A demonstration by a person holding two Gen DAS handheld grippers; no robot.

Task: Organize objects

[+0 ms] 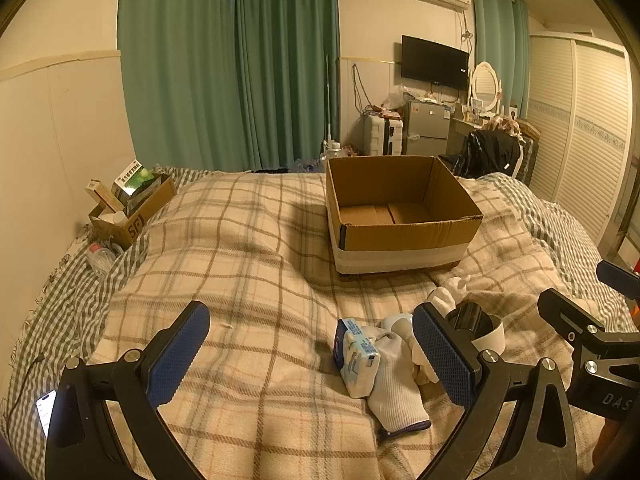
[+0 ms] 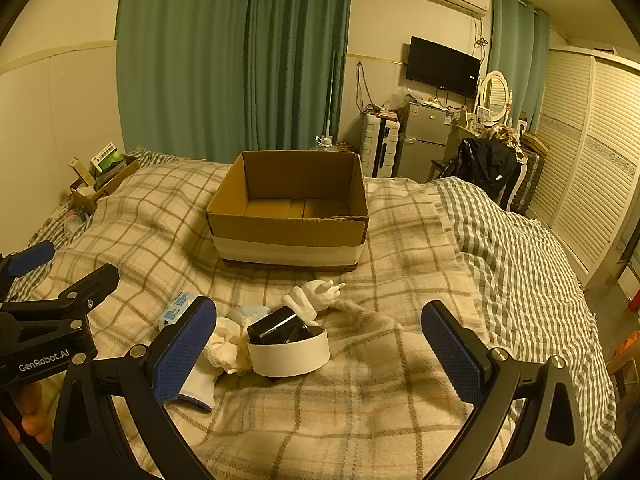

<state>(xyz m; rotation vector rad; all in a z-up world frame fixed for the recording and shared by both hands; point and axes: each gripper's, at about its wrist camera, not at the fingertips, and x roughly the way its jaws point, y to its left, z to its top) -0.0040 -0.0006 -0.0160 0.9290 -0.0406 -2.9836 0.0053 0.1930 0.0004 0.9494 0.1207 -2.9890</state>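
An open, empty cardboard box (image 1: 400, 216) (image 2: 290, 216) sits on the plaid blanket. In front of it lies a small pile: a blue-and-white tissue pack (image 1: 358, 354) (image 2: 176, 308), a white knit glove (image 1: 394, 392) (image 2: 200, 388), a white plaster hand figure (image 2: 316, 296) (image 1: 448, 294) and a white round tub with a black item inside (image 2: 288, 346) (image 1: 480, 326). My left gripper (image 1: 312, 360) is open, just above the tissue pack and glove. My right gripper (image 2: 320, 354) is open, with the tub between its fingers' span.
A small carton with boxes (image 1: 128, 208) and a plastic bottle (image 1: 100, 258) lie at the bed's left edge. A phone (image 1: 46, 406) lies near left. A fridge (image 2: 424, 140), chair with black clothes (image 2: 480, 168) and wardrobe (image 2: 592, 152) stand beyond.
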